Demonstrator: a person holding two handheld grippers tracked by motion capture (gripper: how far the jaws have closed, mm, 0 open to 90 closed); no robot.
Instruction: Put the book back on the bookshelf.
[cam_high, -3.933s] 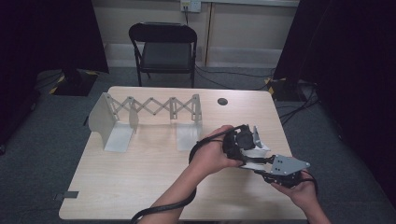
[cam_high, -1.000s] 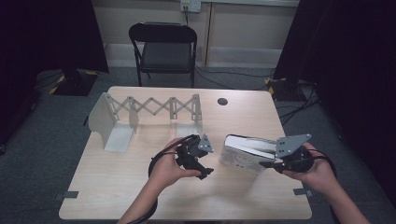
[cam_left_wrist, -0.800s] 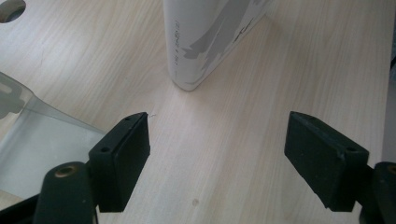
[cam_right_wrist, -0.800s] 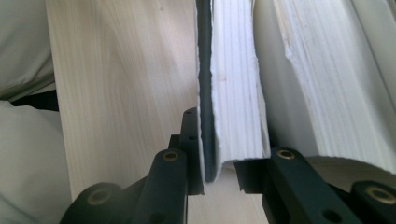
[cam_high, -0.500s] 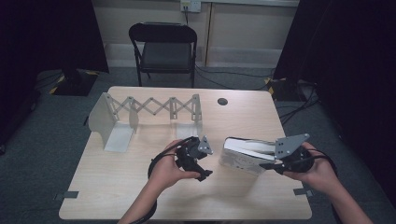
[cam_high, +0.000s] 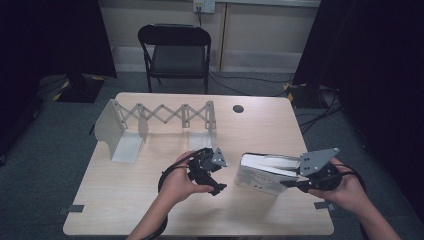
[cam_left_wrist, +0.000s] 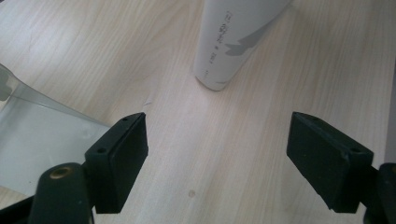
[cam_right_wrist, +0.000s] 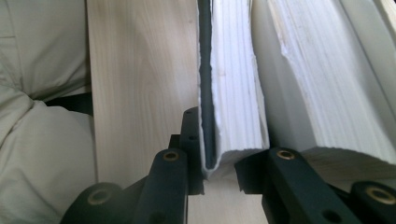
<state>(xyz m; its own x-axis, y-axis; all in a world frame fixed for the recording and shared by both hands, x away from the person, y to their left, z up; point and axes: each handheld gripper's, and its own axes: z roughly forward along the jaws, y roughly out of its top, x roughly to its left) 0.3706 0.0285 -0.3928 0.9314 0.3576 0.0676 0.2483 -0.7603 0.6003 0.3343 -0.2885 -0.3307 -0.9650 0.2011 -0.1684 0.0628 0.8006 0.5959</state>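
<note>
A thick white book (cam_high: 261, 172) stands on its edge at the table's front right, its pages fanned apart. My right gripper (cam_high: 288, 183) is shut on the book's cover and a wad of pages; in the right gripper view the book (cam_right_wrist: 233, 93) rises between the jaws of that gripper (cam_right_wrist: 219, 170). My left gripper (cam_high: 219, 172) hovers just left of the book, open and holding nothing. In the left gripper view that gripper (cam_left_wrist: 233, 158) has its jaws wide apart over bare wood, with the book's spine (cam_left_wrist: 233, 42) ahead.
An expandable metal book rack (cam_high: 160, 117) stands on the back left of the wooden table (cam_high: 150, 210); its base plate (cam_left_wrist: 37, 135) lies by my left jaw. A small black disc (cam_high: 238, 108) lies at the back. A folding chair (cam_high: 177, 50) stands behind.
Since 3.9 s ago the left hand has left the book and moved left, and the book now stands held by the right gripper. Over the last second almost nothing has moved.
</note>
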